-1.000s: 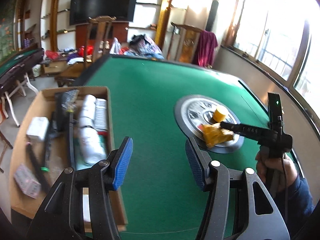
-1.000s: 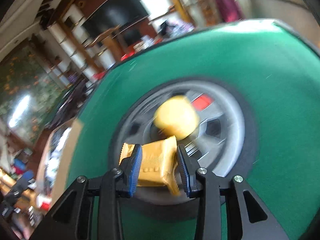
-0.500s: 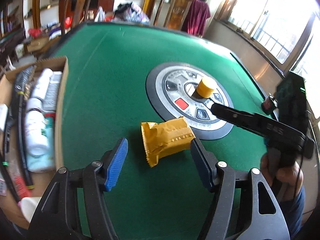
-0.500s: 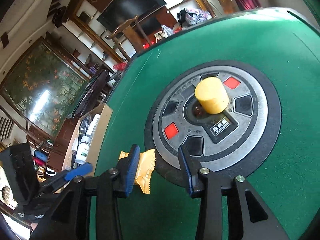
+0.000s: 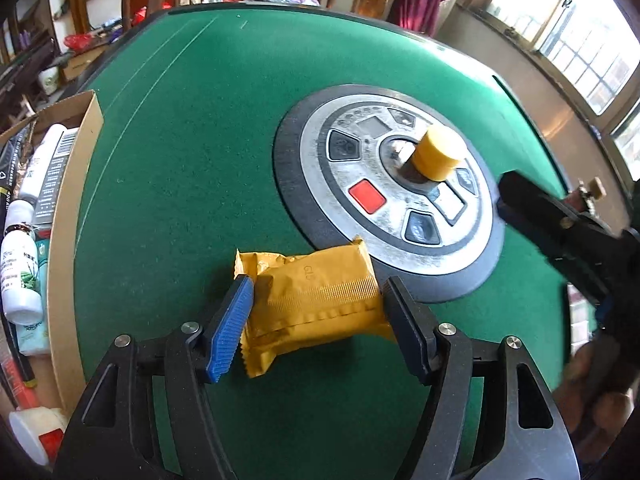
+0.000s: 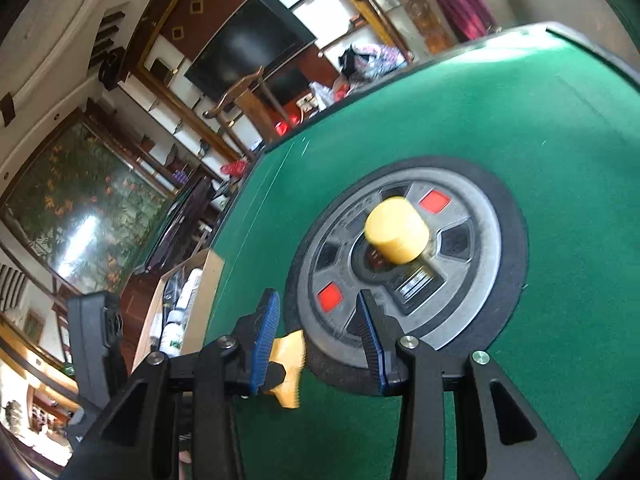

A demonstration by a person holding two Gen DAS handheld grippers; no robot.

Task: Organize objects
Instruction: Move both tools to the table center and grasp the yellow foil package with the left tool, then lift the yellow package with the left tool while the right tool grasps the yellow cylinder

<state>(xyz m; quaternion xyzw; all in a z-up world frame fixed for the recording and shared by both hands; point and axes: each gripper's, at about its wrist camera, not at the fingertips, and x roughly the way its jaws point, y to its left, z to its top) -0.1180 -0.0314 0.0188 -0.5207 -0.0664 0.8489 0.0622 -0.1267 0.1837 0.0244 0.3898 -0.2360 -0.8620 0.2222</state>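
left claw (image 5: 316, 316): jaws spread wide, one on each side of the yellow snack packet (image 5: 316, 300); left blue pad (image 5: 230, 332) at the packet's crimped end, right pad at the other end; can't tell if the pads press on it. Jaws have just been opening, with the packet between them.
right claw (image 6: 320, 336): jaws part open, nothing between the pads; hangs above the near rim of the control disc (image 6: 472, 320). In the left wrist view it shows as a dark, blurred arm at the right edge (image 5: 560, 228), with a hand (image 5: 600, 384) below it.
yellow snack packet: lies flat on the green surface (image 5: 180, 160), long side across the left claw, far corner touching the black rim of the control disc (image 5: 320, 200). In the right wrist view only one serrated end shows (image 6: 290, 364), behind the left pad.
yellow cylinder (image 5: 436, 152): stands upright on the hub of the disc; blurred in the right wrist view (image 6: 398, 234).
control disc: round, grey, black rim, red and dark buttons, set in the middle of the surface.
cardboard box (image 5: 78, 184): at the left edge of the surface, open top, holds white bottles (image 5: 20, 268) and cartons.
background: chairs, dark TV screen (image 6: 248, 46), windows on the right.
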